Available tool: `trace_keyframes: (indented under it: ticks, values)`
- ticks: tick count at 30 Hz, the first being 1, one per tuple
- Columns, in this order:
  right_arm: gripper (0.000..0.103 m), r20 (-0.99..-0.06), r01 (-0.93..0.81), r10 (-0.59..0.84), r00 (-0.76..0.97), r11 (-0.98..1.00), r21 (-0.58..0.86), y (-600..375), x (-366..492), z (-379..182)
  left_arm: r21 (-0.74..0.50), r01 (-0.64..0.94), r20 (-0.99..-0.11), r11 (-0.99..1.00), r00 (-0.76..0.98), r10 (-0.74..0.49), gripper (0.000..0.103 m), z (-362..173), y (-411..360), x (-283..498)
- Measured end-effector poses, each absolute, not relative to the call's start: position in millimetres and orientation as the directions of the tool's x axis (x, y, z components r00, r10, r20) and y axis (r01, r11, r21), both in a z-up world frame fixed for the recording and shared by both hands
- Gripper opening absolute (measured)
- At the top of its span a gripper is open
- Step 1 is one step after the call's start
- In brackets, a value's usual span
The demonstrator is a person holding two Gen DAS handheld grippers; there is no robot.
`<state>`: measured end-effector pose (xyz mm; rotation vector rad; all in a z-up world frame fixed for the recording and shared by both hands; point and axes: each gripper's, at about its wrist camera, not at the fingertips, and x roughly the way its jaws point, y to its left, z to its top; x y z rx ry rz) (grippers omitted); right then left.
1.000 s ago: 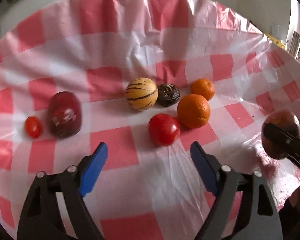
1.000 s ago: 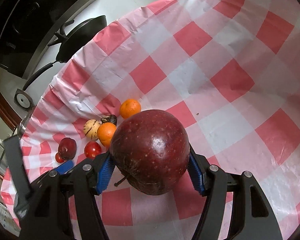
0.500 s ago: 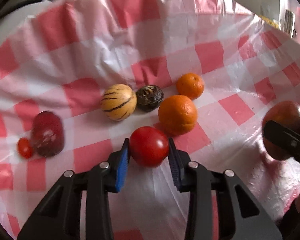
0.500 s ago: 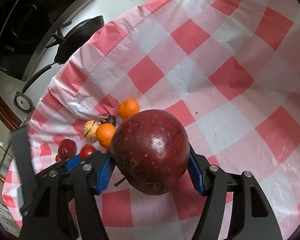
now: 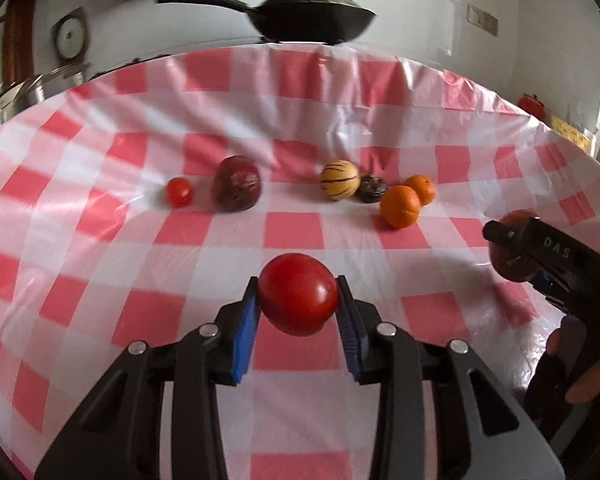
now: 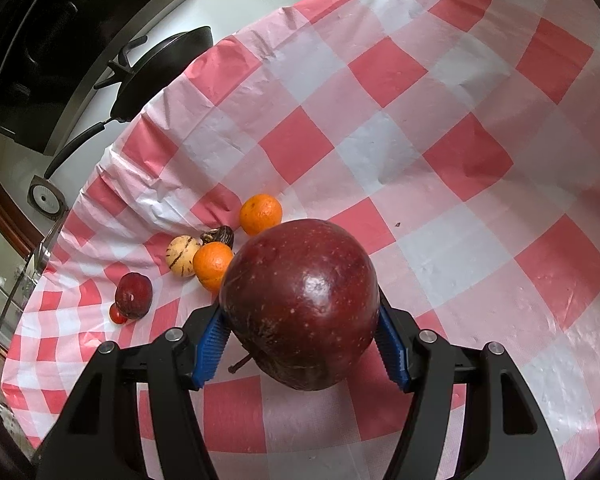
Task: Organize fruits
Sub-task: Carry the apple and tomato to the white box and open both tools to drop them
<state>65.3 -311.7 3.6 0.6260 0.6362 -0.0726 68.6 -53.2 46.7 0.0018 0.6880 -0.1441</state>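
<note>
My left gripper is shut on a red tomato and holds it above the checked cloth. My right gripper is shut on a large dark red apple; it shows at the right edge of the left wrist view. On the cloth lie a small red tomato, a dark red apple, a striped yellow melon, a dark brown fruit and two oranges.
The red and white checked cloth covers the table. A black frying pan stands beyond the far edge. A metal pot stands at the far left. A person's hand holds the right gripper.
My left gripper closed on the red tomato, lifted it and pulled it back from the other fruit. The right gripper held the apple nearly still.
</note>
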Motion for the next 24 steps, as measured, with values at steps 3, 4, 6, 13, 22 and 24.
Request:
trace_keyframes:
  ticks: [3,4,6,13,22,24]
  values:
    - [0.064,-0.577,0.253,0.121,0.808,0.813,0.525,-312,65,3,-0.089,0.114,-0.623,0.990,0.769,-0.144,0.037,46,-40,71]
    - [0.064,-0.576,0.252,0.121,0.808,0.813,0.525,-312,65,4,-0.091,0.111,-0.621,0.990,0.770,-0.144,0.037,46,-39,72]
    - [0.064,-0.578,0.253,0.121,0.807,0.813,0.524,-311,65,4,-0.098,0.095,-0.619,0.991,0.774,-0.136,0.037,44,-34,75]
    - [0.064,-0.577,0.261,0.115,0.808,0.809,0.526,-312,65,4,-0.136,0.058,-0.615,0.989,0.778,-0.131,0.037,46,-19,79]
    - [0.064,-0.599,0.266,0.120,0.792,0.816,0.514,-311,70,4,-0.106,-0.002,-0.606,0.994,0.793,-0.063,0.037,69,9,20]
    - [0.064,-0.611,0.253,0.139,0.779,0.822,0.509,-309,72,4,-0.106,-0.026,-0.603,0.994,0.797,-0.044,0.037,74,22,-4]
